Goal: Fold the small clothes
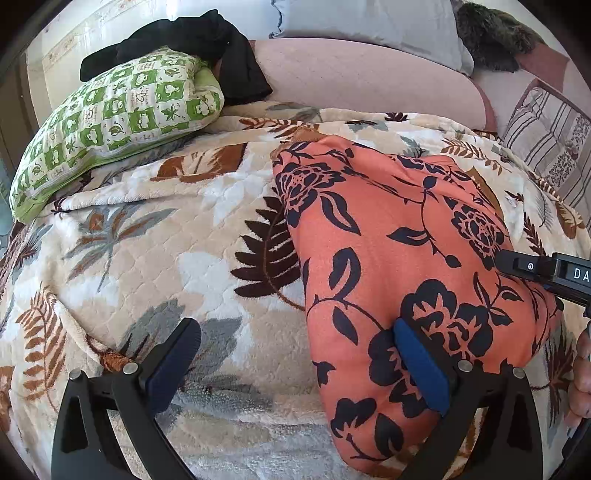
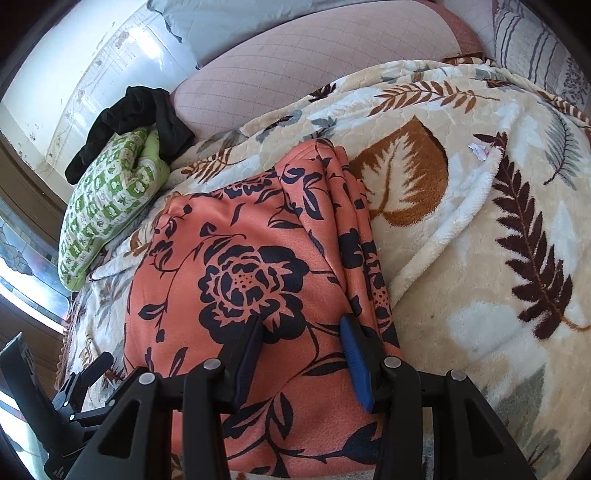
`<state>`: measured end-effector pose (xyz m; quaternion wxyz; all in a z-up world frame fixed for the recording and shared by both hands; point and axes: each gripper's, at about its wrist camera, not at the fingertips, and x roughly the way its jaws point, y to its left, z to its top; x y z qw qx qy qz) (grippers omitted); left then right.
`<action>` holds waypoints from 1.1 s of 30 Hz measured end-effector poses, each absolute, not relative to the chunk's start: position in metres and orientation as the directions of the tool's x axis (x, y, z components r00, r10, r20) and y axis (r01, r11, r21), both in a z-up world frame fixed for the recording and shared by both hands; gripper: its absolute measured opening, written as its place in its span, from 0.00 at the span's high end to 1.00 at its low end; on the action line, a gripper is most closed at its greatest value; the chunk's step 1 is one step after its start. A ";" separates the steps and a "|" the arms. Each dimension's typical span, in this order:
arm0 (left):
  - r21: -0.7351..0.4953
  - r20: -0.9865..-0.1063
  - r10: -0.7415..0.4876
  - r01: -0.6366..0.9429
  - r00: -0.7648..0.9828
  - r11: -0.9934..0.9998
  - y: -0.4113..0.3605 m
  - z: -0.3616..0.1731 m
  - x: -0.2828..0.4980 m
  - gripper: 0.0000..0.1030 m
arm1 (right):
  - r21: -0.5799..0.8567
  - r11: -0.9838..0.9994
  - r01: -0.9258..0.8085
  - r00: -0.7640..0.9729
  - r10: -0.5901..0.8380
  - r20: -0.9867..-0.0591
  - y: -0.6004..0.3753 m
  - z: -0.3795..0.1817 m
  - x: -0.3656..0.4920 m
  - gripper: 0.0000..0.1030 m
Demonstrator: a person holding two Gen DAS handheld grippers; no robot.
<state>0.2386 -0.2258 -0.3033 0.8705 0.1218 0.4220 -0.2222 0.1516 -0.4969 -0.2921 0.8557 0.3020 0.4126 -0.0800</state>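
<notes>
An orange garment with a black flower print [image 1: 399,236] lies folded on the leaf-patterned blanket [image 1: 155,236]. My left gripper [image 1: 295,343] is open wide, low over the garment's left edge; its right finger rests on the cloth, its left finger over the blanket. In the right wrist view the same garment [image 2: 236,266] fills the middle, with stacked folded edges along its right side. My right gripper [image 2: 301,339] is open, both fingers low over the cloth near its right edge. The right gripper also shows at the right edge of the left wrist view [image 1: 546,271].
A green checked pillow [image 1: 110,122] with black clothing [image 1: 207,40] on it lies at the back left. A pink quilted cushion [image 1: 362,77], a grey pillow [image 1: 369,22] and striped bedding [image 1: 550,147] lie behind. The left gripper shows at lower left in the right wrist view [image 2: 79,384].
</notes>
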 end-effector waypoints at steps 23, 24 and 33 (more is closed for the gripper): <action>0.064 -0.761 -0.209 0.392 0.614 0.918 -0.214 -0.288 0.251 0.00 | 0.516 0.773 0.371 0.714 0.118 -0.690 -0.524 -0.251 0.162 0.56; 0.079 -0.755 -0.200 0.389 0.624 0.918 -0.216 -0.290 0.249 0.00 | 0.525 0.766 0.371 0.704 0.137 -0.697 -0.525 -0.256 0.169 0.56; 0.074 -0.777 -0.206 0.411 0.595 0.909 -0.215 -0.288 0.254 0.00 | 0.423 0.792 0.441 0.597 0.093 -0.797 -0.523 -0.271 0.218 0.53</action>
